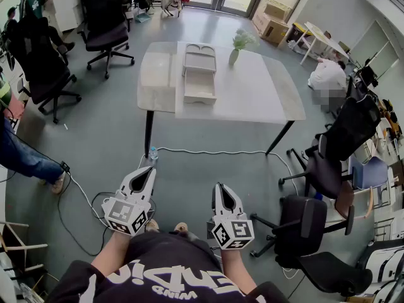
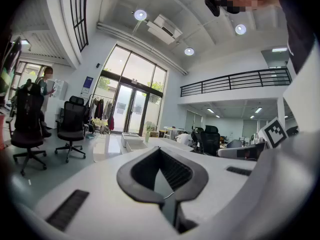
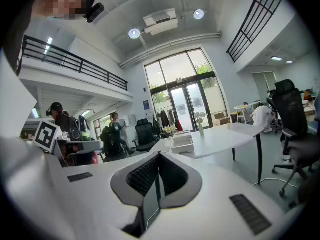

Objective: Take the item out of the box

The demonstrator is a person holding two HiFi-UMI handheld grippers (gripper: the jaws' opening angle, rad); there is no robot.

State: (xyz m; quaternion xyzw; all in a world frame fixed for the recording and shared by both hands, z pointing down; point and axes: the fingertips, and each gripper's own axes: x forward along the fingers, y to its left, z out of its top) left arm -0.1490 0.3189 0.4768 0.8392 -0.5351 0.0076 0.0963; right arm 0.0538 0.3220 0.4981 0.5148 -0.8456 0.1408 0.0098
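Observation:
A white box [image 1: 199, 74] with its lid swung back lies on the grey table [image 1: 259, 93], far ahead of me; what is inside it I cannot make out. It also shows small in the left gripper view as the box [image 2: 131, 140] and in the right gripper view as the box [image 3: 182, 143]. Both grippers are held low in front of my body, well short of the table. My left gripper [image 1: 146, 172] has its jaws together with nothing in them, as seen on the left gripper [image 2: 161, 150]. My right gripper [image 1: 221, 189] is likewise shut and empty, shown as the right gripper [image 3: 159, 155].
A vase with flowers [image 1: 236, 48] stands beside the box. A white cable [image 1: 214, 151] and a bottle [image 1: 153, 152] lie on the floor before the table. Office chairs [image 1: 315, 169] crowd the right, others [image 1: 104, 24] the left. A person [image 1: 19, 150] stands at left.

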